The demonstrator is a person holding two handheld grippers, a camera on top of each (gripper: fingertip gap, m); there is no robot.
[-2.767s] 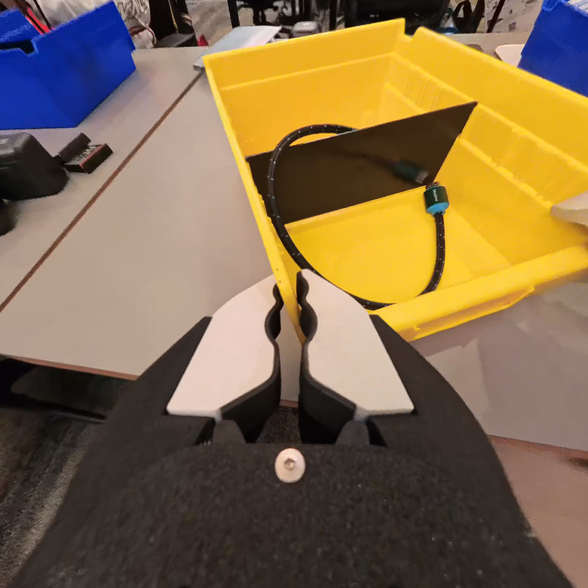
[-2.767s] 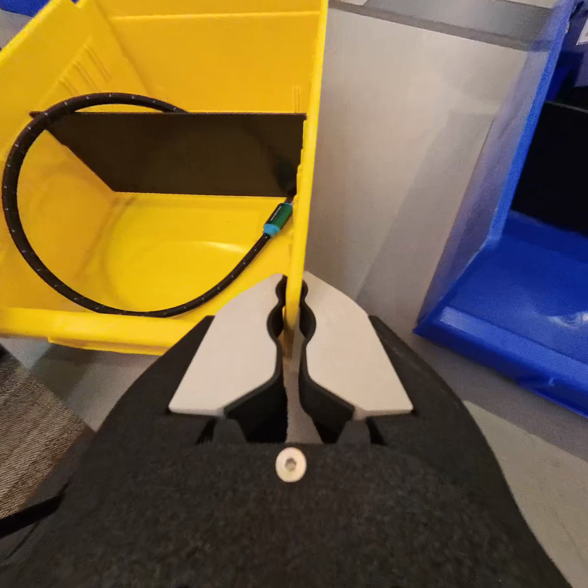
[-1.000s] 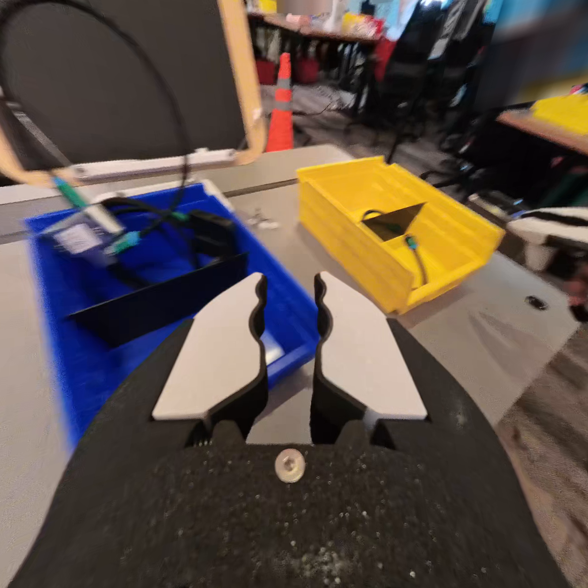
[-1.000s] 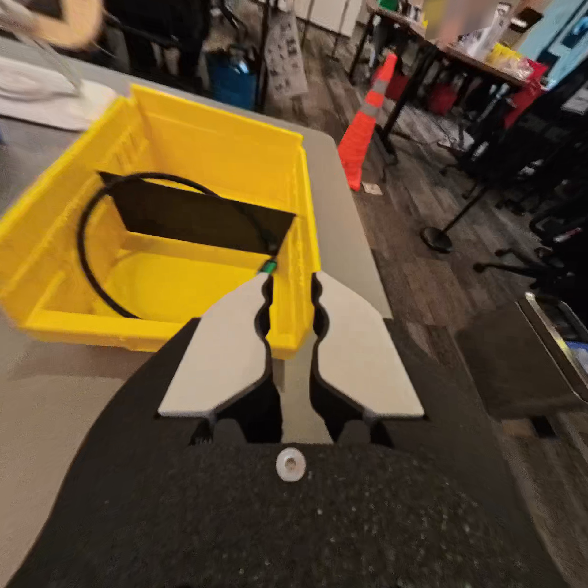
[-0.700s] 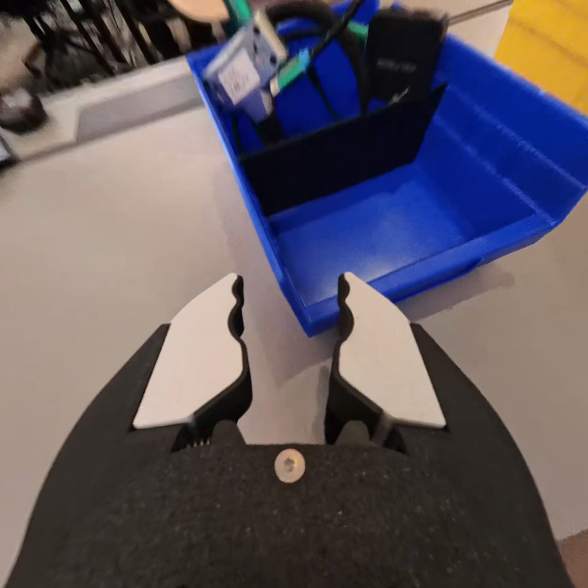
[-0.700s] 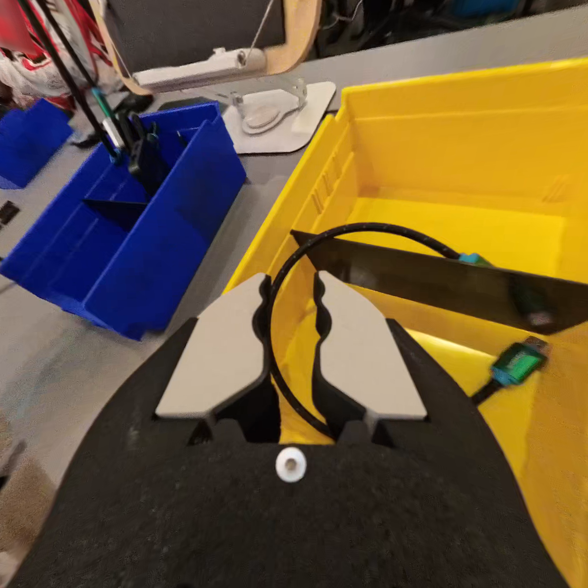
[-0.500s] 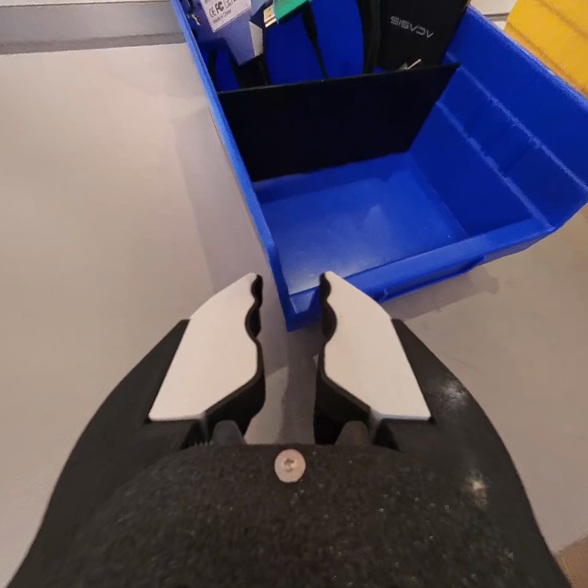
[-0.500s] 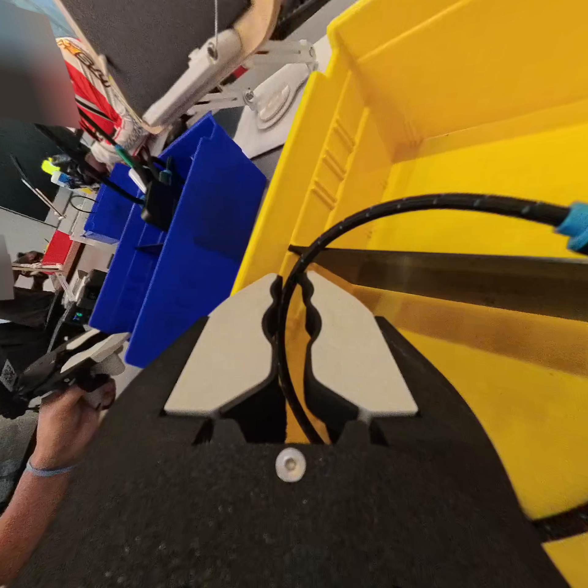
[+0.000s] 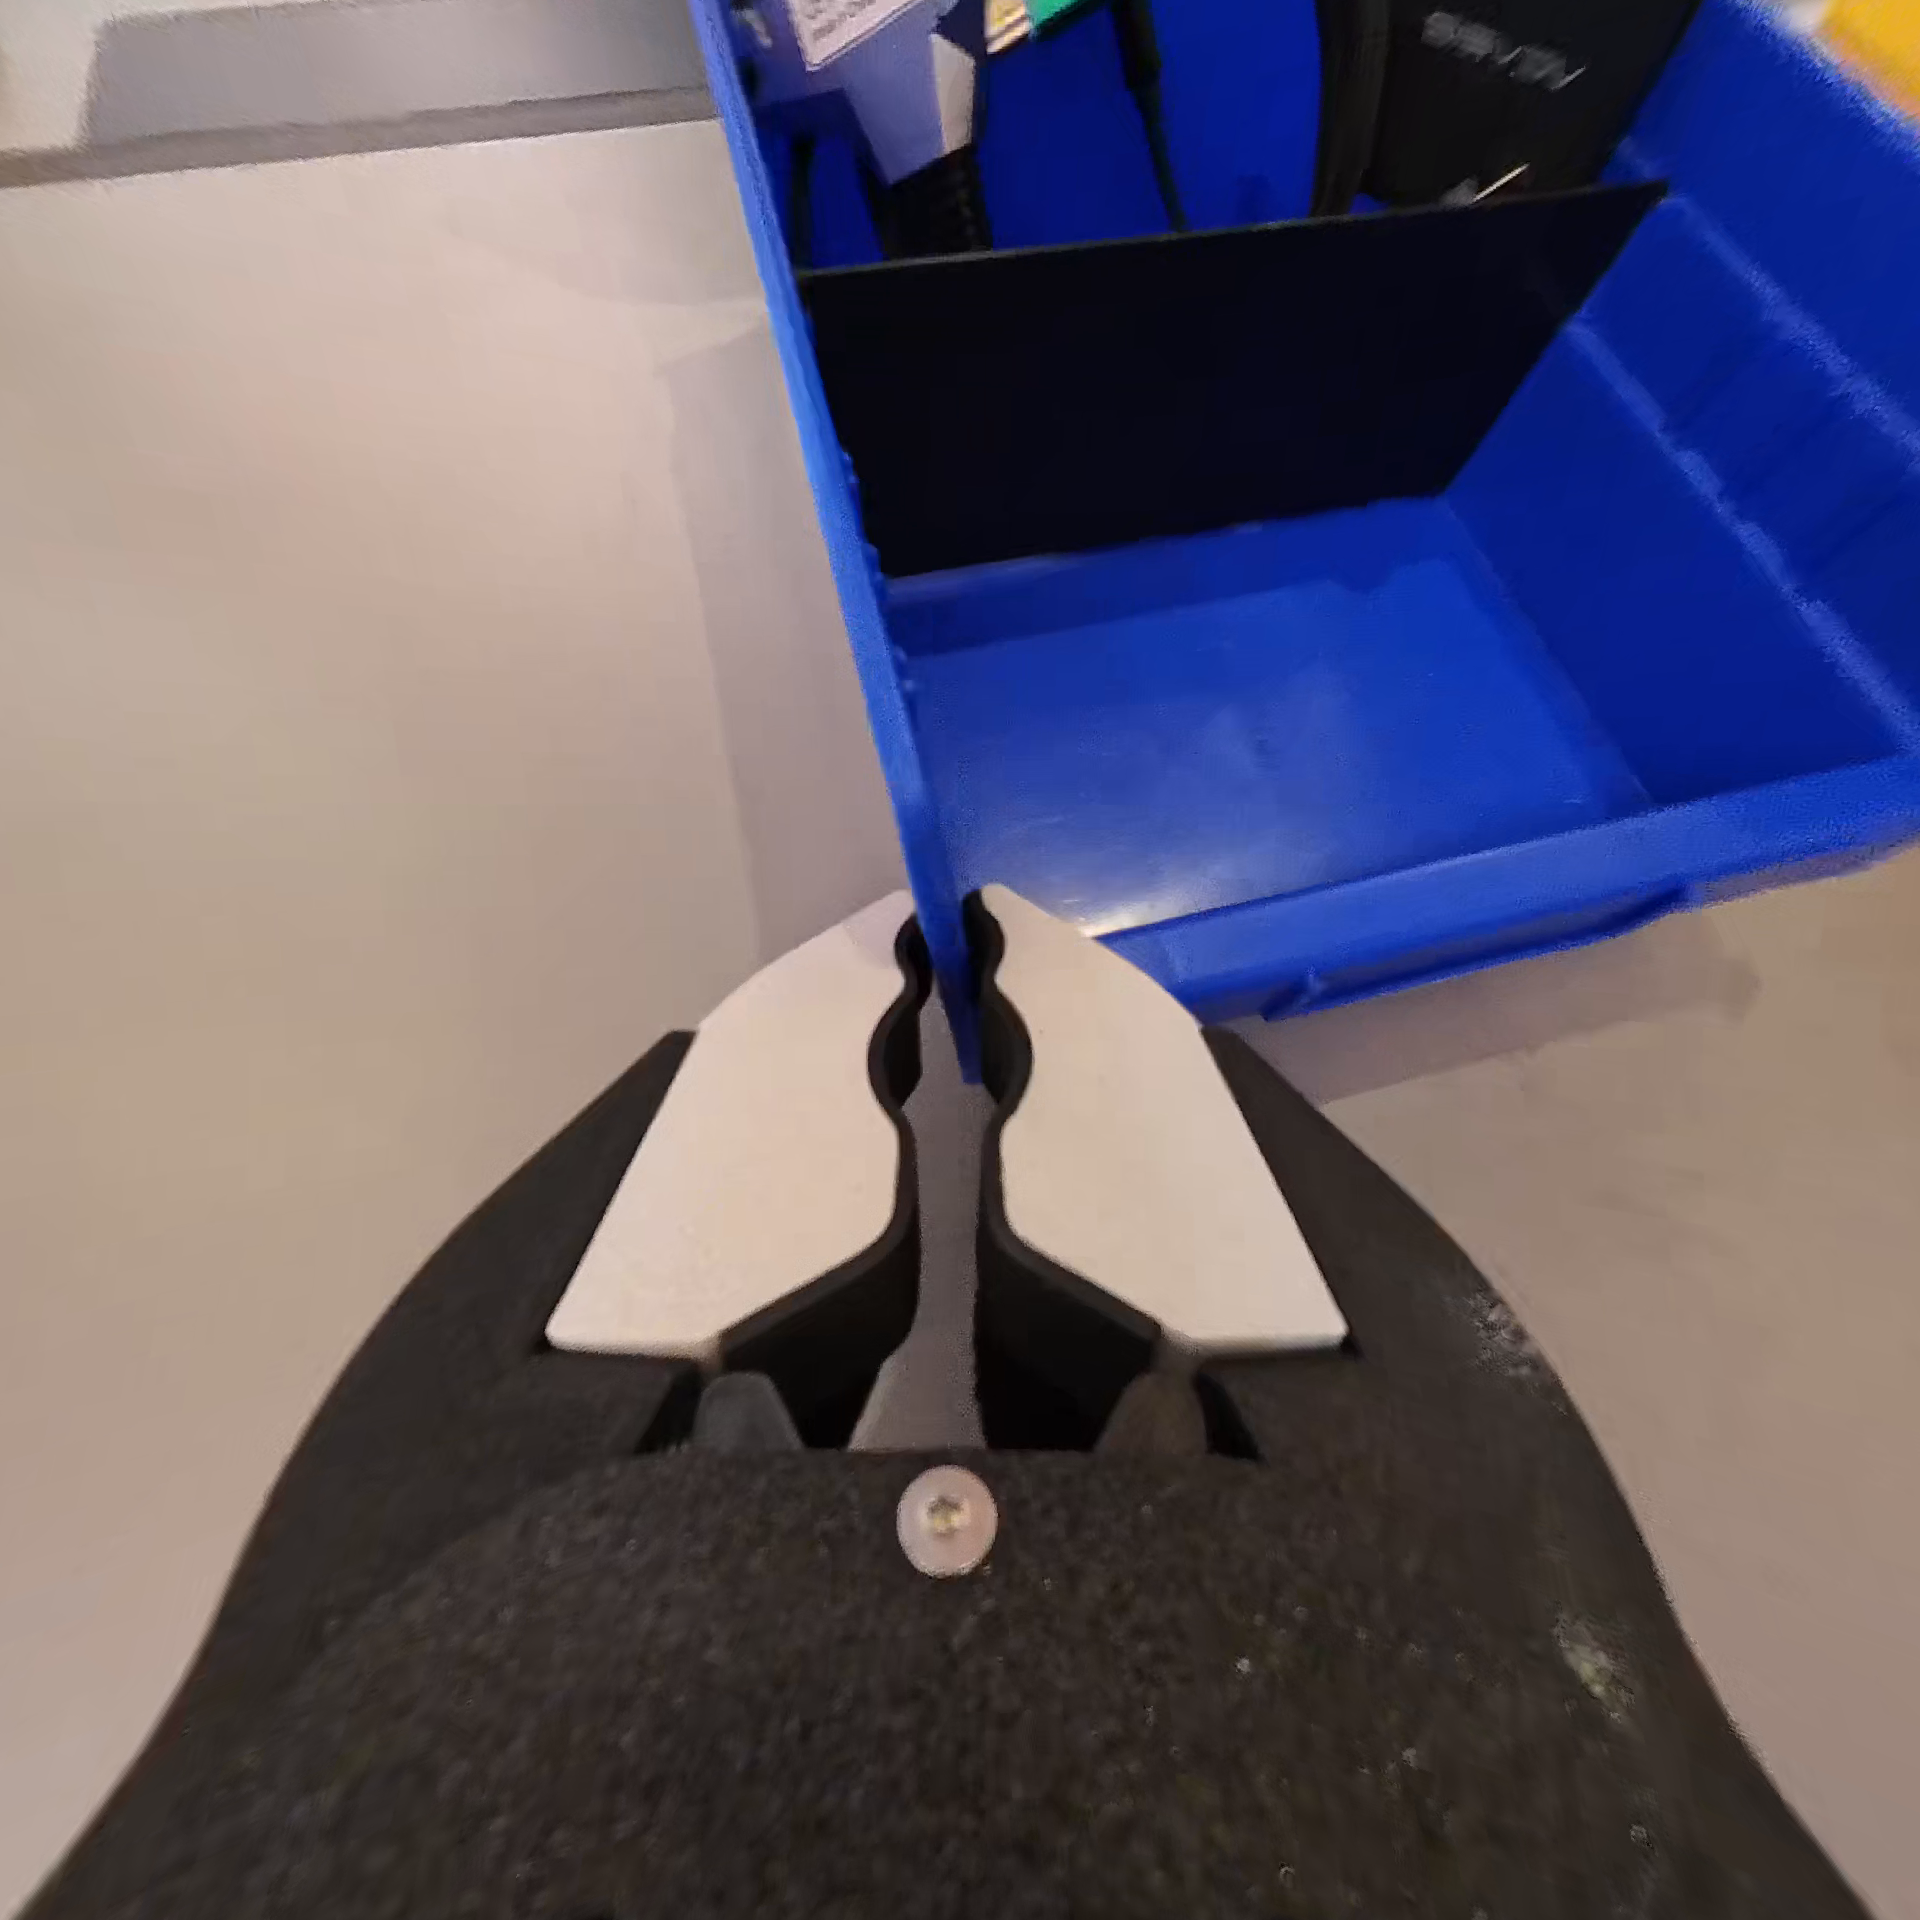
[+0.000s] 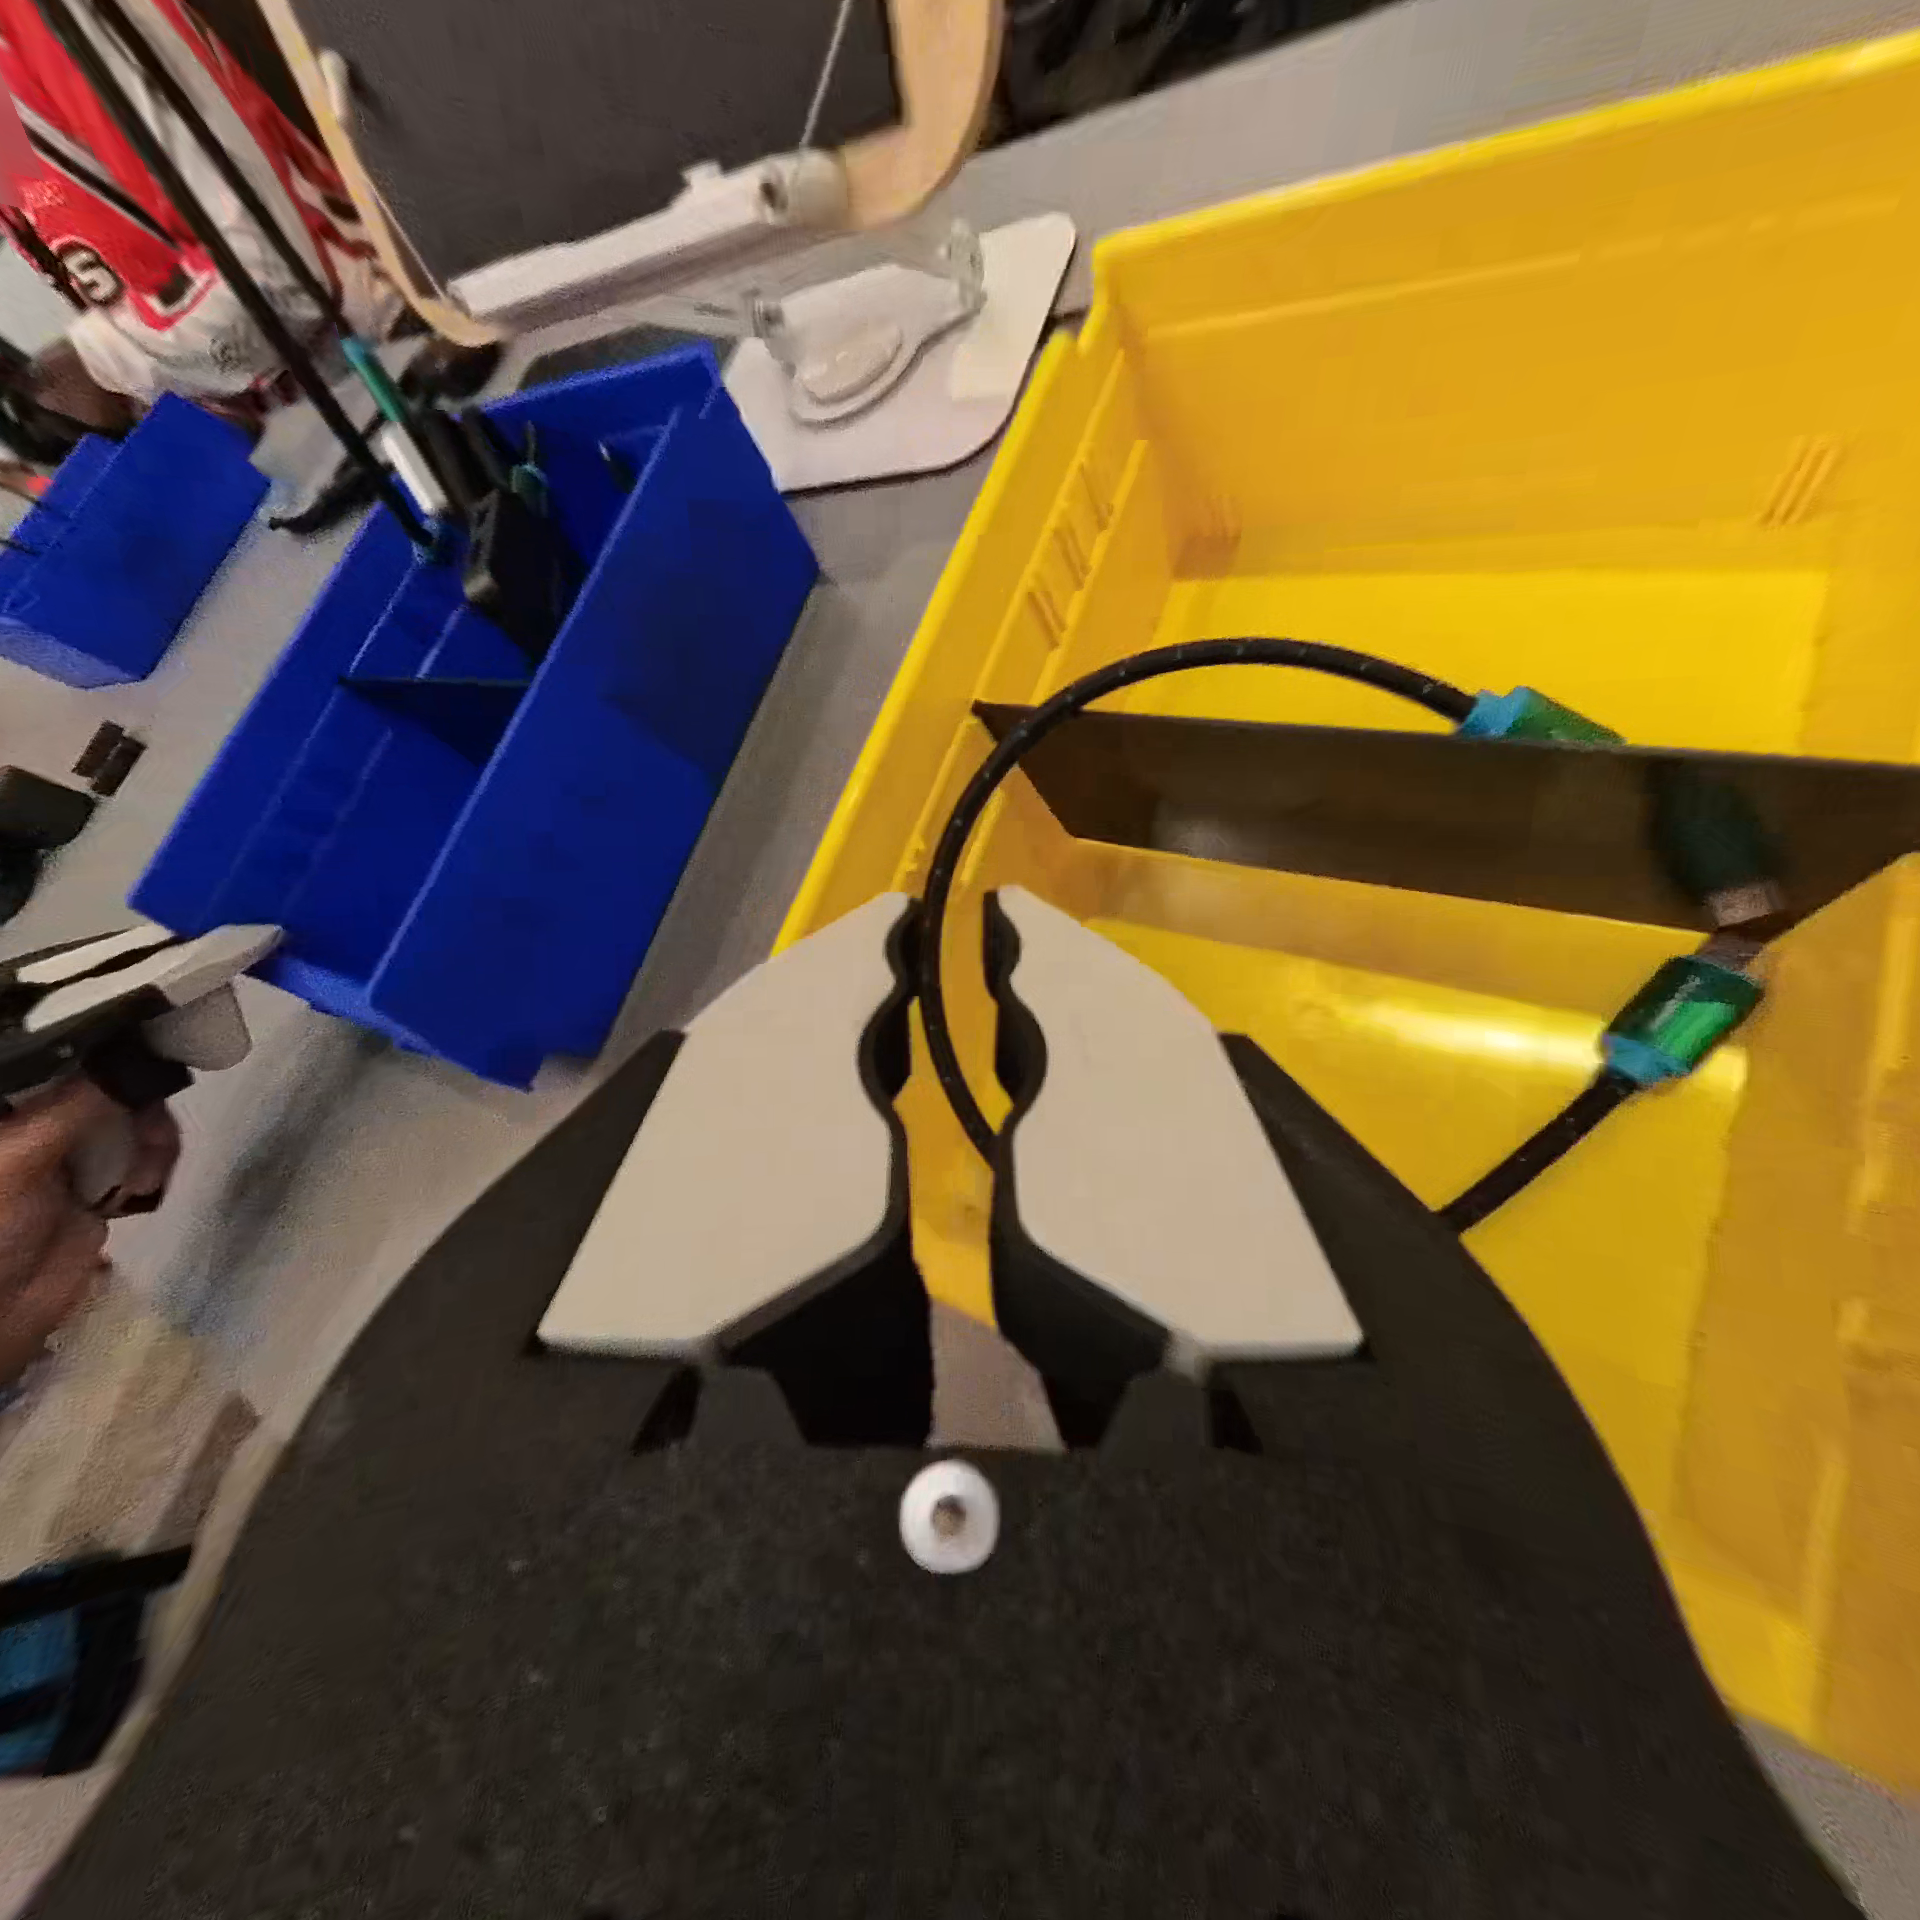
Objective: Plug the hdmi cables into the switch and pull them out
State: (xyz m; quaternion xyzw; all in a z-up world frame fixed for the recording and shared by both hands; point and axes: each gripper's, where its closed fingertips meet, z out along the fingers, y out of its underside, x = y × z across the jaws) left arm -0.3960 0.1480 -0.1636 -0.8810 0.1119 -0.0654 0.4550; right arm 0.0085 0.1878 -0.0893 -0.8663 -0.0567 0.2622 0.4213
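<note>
Black braided cable [image 10: 940,894] between right tongs [image 10: 951,914], in yellow bin [image 10: 1351,343].
Looks light and floppy, green plugs [image 10: 1678,1013] stiff; likely better held at a plug than mid-cord. Right tongs nearly pressed together on the cord. Left tongs [image 9: 943,914] pinch blue bin [image 9: 1766,810] near-left corner on worktop [image 9: 364,623]; switch not clearly visible.

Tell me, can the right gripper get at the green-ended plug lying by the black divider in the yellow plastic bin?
Probably yes. The right gripper already straddles that black braided cable, and the green-ended plug lies exposed in the open-topped yellow plastic bin, beside the black divider.
</note>
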